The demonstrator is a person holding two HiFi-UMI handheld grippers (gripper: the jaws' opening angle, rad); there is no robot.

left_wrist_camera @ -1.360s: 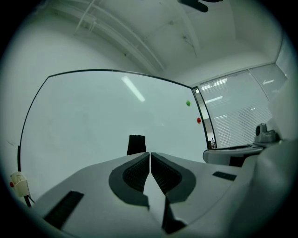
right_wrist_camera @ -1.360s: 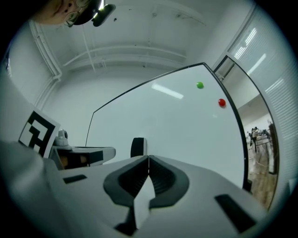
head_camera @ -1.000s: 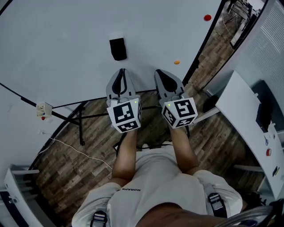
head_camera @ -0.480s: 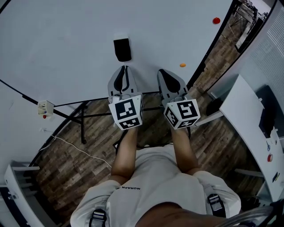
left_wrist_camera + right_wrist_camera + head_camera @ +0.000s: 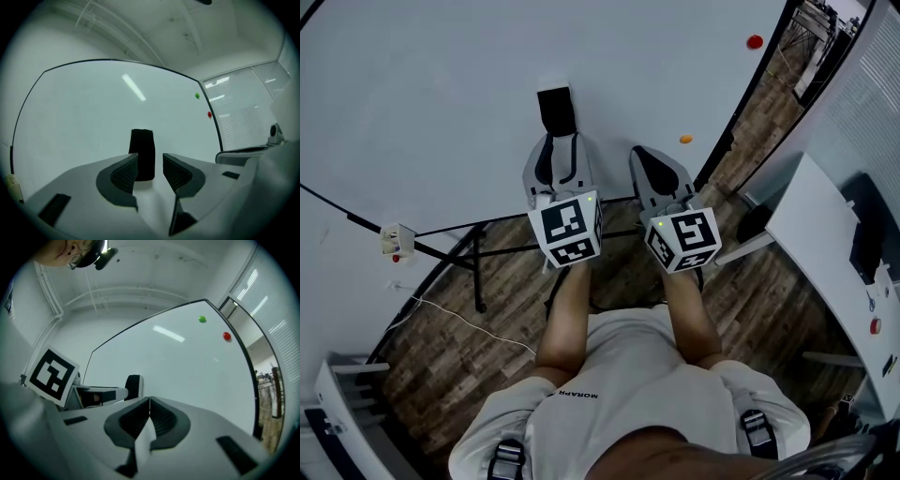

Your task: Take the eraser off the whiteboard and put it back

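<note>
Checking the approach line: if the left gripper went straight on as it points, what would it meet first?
Probably the black eraser on the whiteboard. It sits dead ahead of the left gripper, whose jaws have just been opening, apparently with nothing between them yet.

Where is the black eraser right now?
In the head view the eraser sticks to the whiteboard, left of centre, right in front of the left gripper, whose jaws have just been opening, lined up on it but not gripping.

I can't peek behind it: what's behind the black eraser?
Only the whiteboard, which the eraser sits against. The patch of board right behind it is covered.
</note>
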